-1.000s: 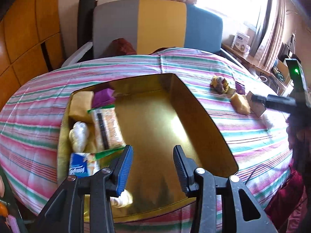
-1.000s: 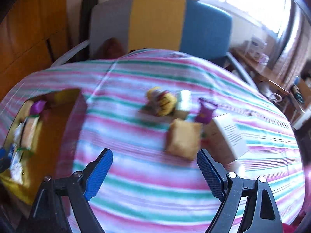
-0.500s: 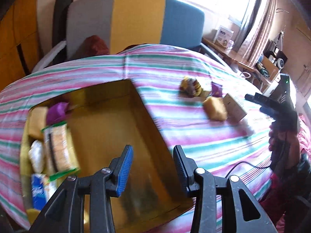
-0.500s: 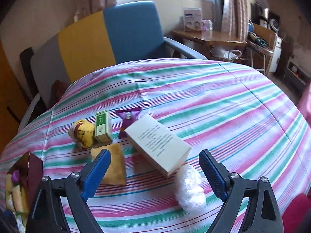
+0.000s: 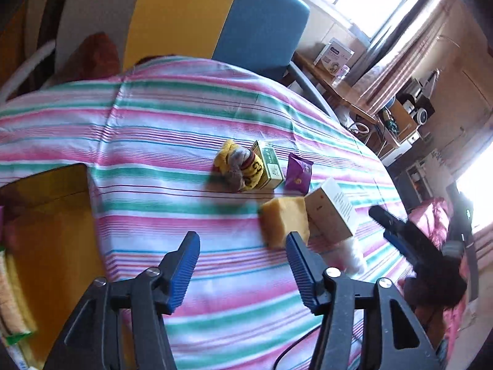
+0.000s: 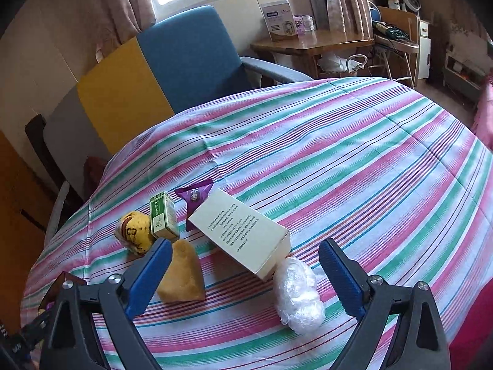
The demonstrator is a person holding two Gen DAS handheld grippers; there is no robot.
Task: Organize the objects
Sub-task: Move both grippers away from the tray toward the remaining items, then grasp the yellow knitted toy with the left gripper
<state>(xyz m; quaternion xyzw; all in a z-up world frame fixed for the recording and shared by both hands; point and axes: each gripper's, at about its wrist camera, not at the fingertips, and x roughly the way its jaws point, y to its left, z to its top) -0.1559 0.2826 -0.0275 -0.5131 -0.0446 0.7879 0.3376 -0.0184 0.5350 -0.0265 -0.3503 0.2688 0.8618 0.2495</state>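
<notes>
Your white box [image 6: 240,234] lies flat, printed face up, on the striped table [image 6: 354,166]; armchair [image 6: 185,58] behind. Your left gripper [image 5: 243,265] and right gripper [image 6: 243,273] fingers are opening, both empty.

Our left wrist view: angled down over the striped tablecloth [image 5: 191,117]. Our right wrist view: closer, angled down. Shared: white carton [image 5: 334,212] [image 6: 243,237], yellow sponge [image 5: 285,220] [image 6: 183,274].

Striped tablecloth [image 6: 339,160] — pink, green, white
</notes>
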